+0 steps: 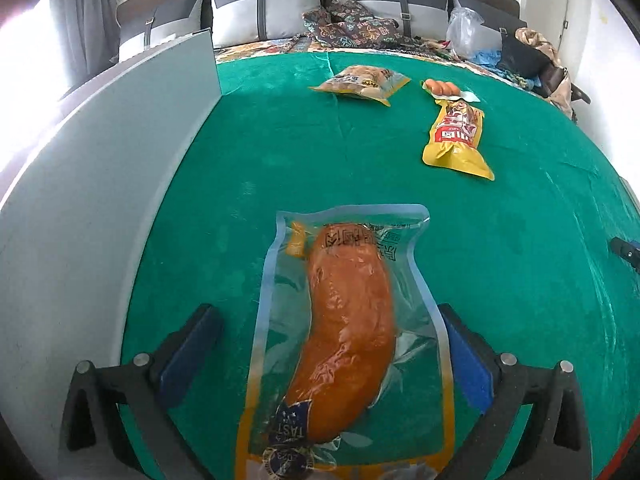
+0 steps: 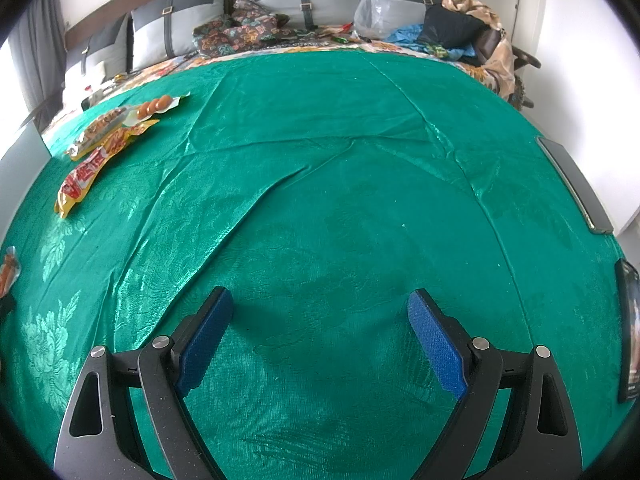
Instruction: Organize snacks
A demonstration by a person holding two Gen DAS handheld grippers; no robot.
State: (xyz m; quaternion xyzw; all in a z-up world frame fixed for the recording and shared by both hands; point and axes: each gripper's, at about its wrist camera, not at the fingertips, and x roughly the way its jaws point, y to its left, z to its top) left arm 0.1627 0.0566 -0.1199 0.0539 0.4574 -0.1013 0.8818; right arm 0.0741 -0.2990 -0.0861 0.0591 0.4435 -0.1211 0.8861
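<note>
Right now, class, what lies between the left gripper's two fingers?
The sausage pack lies between the open left gripper's fingers on the green cloth, untouched, per the left wrist view.

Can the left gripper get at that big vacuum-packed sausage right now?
Probably yes: the left gripper is open with a finger on each side of the sausage pack, which lies flat on the green cloth, nothing between.

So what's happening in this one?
Snack sorting on a green cloth. The left claw is open, straddling a clear-packed sausage without gripping it. The right claw is open over bare cloth. Three other snack packs lie farther off: a yellow pouch, small sausages and a third pack.
</note>
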